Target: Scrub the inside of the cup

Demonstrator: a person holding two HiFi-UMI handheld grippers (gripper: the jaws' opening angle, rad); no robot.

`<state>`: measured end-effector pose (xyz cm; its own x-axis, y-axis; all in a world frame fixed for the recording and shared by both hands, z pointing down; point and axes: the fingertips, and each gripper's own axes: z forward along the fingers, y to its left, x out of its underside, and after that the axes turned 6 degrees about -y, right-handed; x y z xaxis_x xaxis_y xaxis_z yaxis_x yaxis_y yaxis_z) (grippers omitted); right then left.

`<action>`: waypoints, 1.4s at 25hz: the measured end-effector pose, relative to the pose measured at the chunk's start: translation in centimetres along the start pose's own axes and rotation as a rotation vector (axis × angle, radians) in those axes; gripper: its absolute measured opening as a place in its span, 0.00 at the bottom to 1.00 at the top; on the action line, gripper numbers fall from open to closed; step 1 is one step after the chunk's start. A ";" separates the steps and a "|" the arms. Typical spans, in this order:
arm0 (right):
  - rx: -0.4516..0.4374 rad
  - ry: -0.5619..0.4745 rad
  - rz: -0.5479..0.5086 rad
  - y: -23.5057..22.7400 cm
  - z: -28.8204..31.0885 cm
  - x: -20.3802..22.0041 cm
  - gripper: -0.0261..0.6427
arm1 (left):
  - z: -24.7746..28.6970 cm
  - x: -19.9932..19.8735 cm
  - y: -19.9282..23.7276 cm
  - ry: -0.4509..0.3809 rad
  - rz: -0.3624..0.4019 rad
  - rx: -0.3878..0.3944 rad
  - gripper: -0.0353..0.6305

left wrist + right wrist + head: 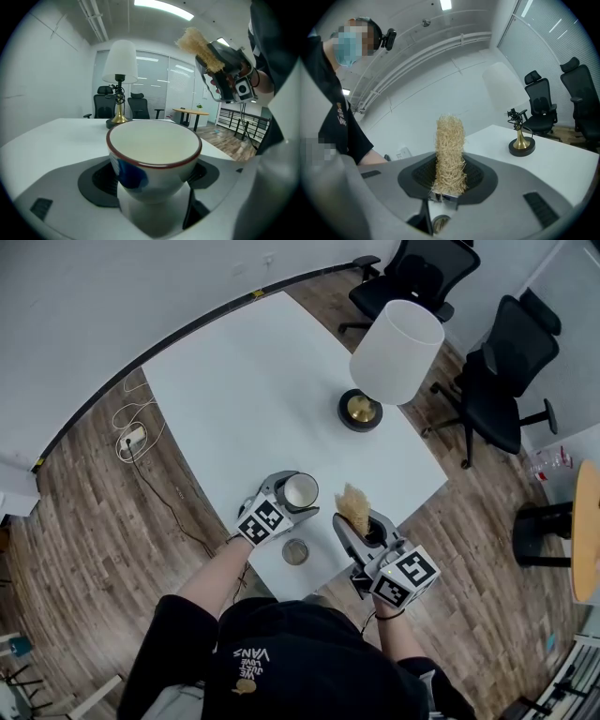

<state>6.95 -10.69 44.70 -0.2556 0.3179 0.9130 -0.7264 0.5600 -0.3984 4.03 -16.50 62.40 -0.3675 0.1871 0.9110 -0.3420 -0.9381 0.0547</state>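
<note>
A white cup [153,154] with a dark red rim and a blue mark on its side sits between the jaws of my left gripper [152,185], which is shut on it; its inside looks bare. From the head view the cup [301,491] and left gripper [284,503] are held over the table's near edge. My right gripper [449,187] is shut on a tan fibre scrubber [450,155] that stands upright. The scrubber [353,506] and right gripper [367,532] sit just right of the cup, apart from it. In the left gripper view the scrubber [202,44] hangs up high at the right.
A lamp with a white shade [397,351] and a dark brass-topped base [360,410] stands on the white table [253,399] toward its far right. A small round lid-like object [295,551] lies near the table's front edge. Black office chairs [502,381] stand beyond. A cable [141,442] runs along the floor at left.
</note>
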 end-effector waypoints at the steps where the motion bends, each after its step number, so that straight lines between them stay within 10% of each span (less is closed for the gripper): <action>1: 0.001 0.003 -0.001 -0.1 0.0 0.0 0.18 | 0.0 0.1 0.0 0.000 0.007 -0.006 0.66; 14: -0.033 0.066 -0.072 0.0 0.6 0.6 0.18 | -0.4 0.3 0.1 0.053 0.022 -0.024 0.66; 35: -0.256 0.357 -0.348 3.2 2.9 2.3 0.18 | -7.2 -7.0 -0.7 0.196 0.416 -0.154 0.66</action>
<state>2.22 -10.40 45.77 0.2359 0.2957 0.9257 -0.5400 0.8319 -0.1282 0.58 -15.06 53.01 -0.6514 -0.1298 0.7476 -0.2496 -0.8938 -0.3726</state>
